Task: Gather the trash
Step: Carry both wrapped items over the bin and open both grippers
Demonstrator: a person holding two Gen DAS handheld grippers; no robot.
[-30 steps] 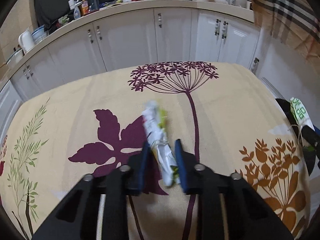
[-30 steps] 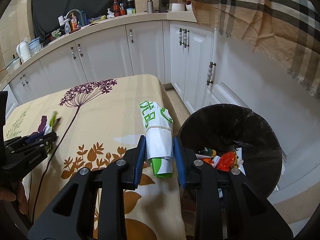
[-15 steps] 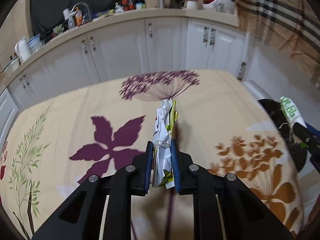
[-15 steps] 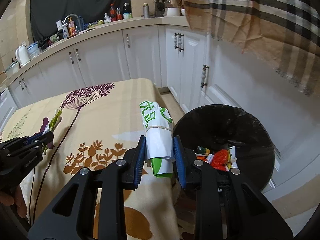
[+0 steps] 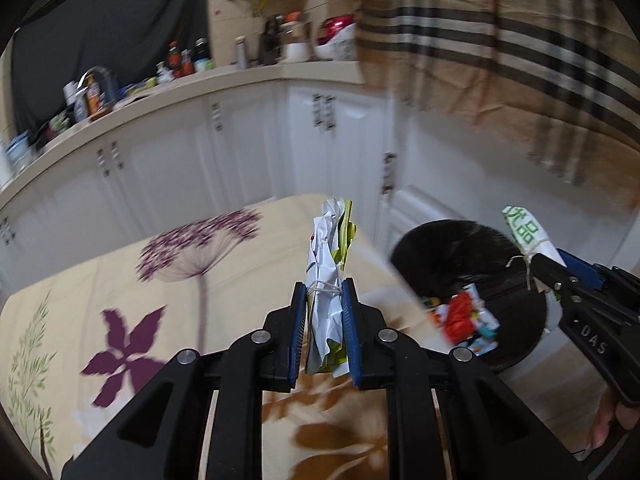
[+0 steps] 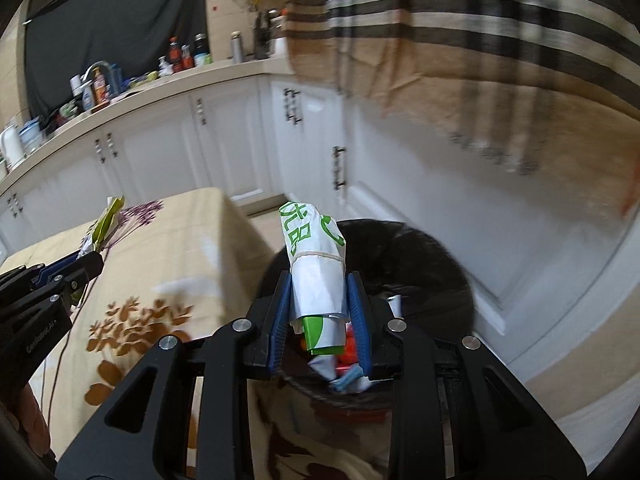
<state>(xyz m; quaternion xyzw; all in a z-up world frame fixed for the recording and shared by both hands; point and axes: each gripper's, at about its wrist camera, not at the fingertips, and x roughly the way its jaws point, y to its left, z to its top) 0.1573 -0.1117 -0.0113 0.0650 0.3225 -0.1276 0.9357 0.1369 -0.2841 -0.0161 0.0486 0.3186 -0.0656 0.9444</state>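
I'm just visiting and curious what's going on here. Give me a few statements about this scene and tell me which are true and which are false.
1. Each gripper holds a bundle of trash. True: the left gripper is shut on the crumpled white and yellow-green bundle, the right gripper on the white and green roll.
2. The black bin is empty. False: red, white and blue wrappers lie inside it.
3. The bin stands on the flowered tablecloth. False: it stands on the floor beside the table.
4. A thin band ties the left bundle. True.
5. The cabinet doors behind the table are open. False: all are closed.
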